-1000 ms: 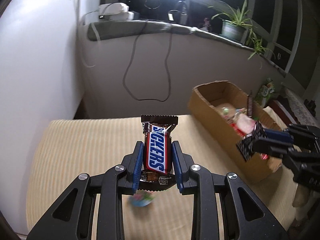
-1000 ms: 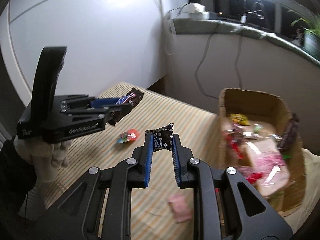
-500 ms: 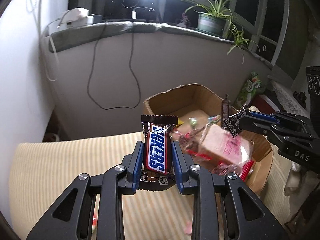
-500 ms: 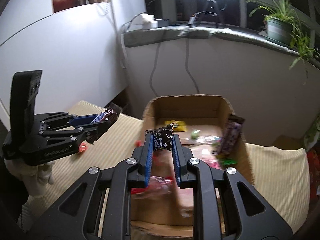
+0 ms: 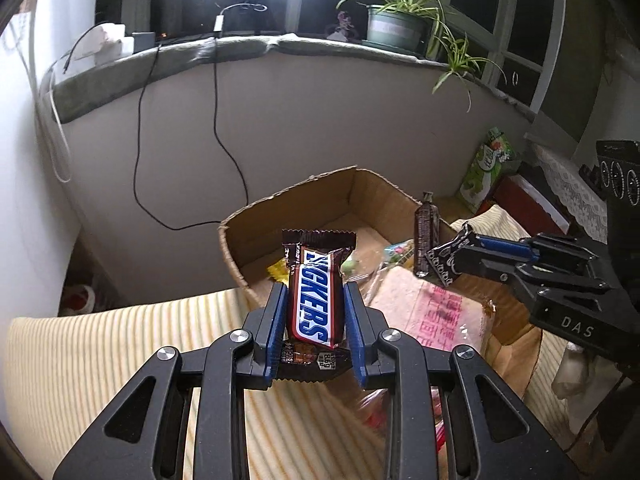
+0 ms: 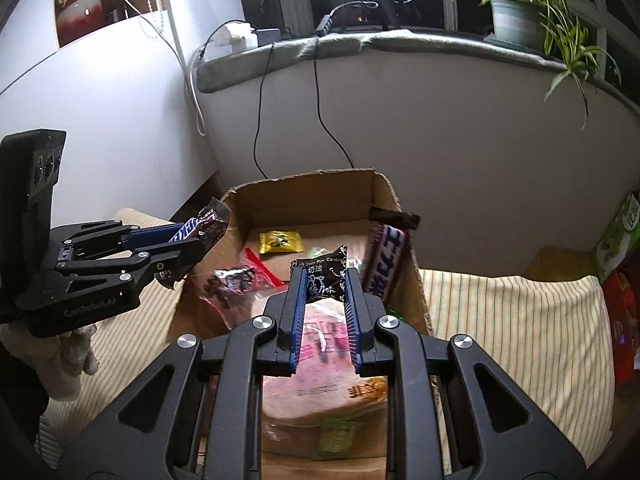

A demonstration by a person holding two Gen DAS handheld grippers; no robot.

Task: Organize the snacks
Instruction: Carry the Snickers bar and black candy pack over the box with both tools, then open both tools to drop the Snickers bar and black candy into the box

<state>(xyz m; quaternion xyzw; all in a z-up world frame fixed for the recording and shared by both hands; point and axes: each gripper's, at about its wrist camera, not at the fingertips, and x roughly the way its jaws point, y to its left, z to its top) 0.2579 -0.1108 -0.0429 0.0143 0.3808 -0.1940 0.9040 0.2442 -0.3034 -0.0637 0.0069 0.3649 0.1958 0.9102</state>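
My left gripper (image 5: 315,300) is shut on a brown Snickers bar (image 5: 316,292), held upright at the near left corner of the open cardboard box (image 5: 288,204). It also shows in the right wrist view (image 6: 188,246) beside the box's left wall (image 6: 240,208). My right gripper (image 6: 325,280) is shut on a small black plum candy packet (image 6: 323,276), held over the box interior. In the left wrist view the right gripper (image 5: 448,262) sits above the box with that packet. The box holds several snacks, among them a pink bag (image 6: 320,376).
A brown bar (image 6: 386,256) leans on the box's right wall, and a yellow packet (image 6: 280,242) lies at the back. The box stands on a striped yellow cloth (image 6: 512,328). A grey wall with hanging cables (image 5: 216,120) is behind. A green carton (image 5: 486,168) stands at the right.
Both grippers have moved from over the cloth toward the box with their snacks still held. The right gripper is now over the box interior and the left at its corner.
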